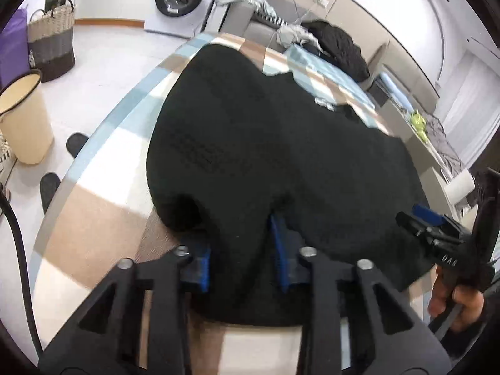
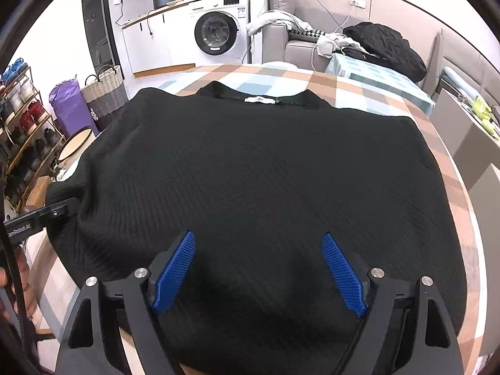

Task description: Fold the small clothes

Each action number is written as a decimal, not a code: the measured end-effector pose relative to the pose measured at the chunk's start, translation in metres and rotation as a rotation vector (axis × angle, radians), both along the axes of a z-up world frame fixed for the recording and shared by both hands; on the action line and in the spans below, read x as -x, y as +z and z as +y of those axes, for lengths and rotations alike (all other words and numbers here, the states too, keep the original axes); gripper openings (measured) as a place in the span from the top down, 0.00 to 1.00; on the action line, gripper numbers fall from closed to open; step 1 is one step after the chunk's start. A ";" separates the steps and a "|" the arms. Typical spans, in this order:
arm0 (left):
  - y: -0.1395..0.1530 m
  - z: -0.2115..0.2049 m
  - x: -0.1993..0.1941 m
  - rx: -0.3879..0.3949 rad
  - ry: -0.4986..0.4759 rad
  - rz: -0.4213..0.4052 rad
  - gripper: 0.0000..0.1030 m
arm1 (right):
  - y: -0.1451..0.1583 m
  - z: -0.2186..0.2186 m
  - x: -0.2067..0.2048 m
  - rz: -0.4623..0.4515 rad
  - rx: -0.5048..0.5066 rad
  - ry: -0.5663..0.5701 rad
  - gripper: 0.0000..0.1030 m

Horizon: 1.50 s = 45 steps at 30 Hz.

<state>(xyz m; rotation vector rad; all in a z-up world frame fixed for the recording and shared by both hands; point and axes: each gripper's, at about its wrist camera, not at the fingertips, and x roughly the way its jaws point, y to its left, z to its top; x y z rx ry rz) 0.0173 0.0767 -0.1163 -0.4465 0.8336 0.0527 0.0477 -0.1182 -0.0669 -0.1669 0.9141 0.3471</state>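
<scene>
The black sweater (image 2: pixel 250 172) lay spread on the checked tablecloth (image 2: pixel 359 90) and covered most of it, its white neck label (image 2: pixel 261 100) at the far edge. Behind stood a grey sofa (image 2: pixel 300 47) with a black jacket (image 2: pixel 387 47), a washing machine (image 2: pixel 218 28) and a woven basket (image 2: pixel 104 90). The left gripper (image 1: pixel 243 250) pinched the sweater's near edge between narrow jaws. The right gripper (image 2: pixel 259 268) hung wide above the cloth, holding nothing.

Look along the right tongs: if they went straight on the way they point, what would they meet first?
Most likely the black top. The right tongs stand open, tilted down over its near part, with nothing else between the blue pads. How far above the cloth they are is unclear.
</scene>
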 end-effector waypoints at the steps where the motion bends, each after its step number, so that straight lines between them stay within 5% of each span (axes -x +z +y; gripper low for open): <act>1: 0.002 -0.001 -0.002 -0.013 0.009 -0.010 0.82 | -0.001 0.001 -0.003 -0.001 0.004 0.002 0.17; 11: 0.024 0.034 0.035 -0.044 0.084 -0.059 0.86 | -0.014 0.010 0.004 0.039 0.018 0.040 0.17; 17: 0.061 0.013 0.029 -0.130 0.005 -0.132 0.86 | -0.013 -0.001 0.008 0.060 -0.009 0.013 0.17; 23: 0.111 -0.053 -0.013 -0.259 -0.216 -0.237 0.86 | 0.001 -0.035 0.012 0.028 -0.059 -0.070 0.17; 26: 0.125 -0.109 -0.036 -0.307 -0.401 -0.281 0.86 | 0.006 -0.062 0.016 0.023 -0.097 -0.147 0.17; 32: 0.111 -0.213 -0.051 -0.283 -0.697 -0.253 0.85 | 0.009 -0.115 0.028 0.013 -0.113 -0.284 0.17; 36: 0.078 -0.236 -0.056 -0.188 -0.742 -0.125 0.73 | 0.010 -0.147 0.033 0.021 -0.098 -0.357 0.17; 37: 0.073 -0.235 -0.055 -0.163 -0.735 -0.113 0.64 | 0.011 -0.152 0.034 0.021 -0.098 -0.368 0.17; 41: 0.076 -0.222 -0.039 -0.110 -0.693 -0.122 0.47 | 0.020 -0.173 0.038 0.019 -0.118 -0.390 0.17; 45: 0.092 -0.183 -0.005 -0.161 -0.633 -0.175 0.33 | 0.038 -0.180 0.042 0.009 -0.210 -0.375 0.17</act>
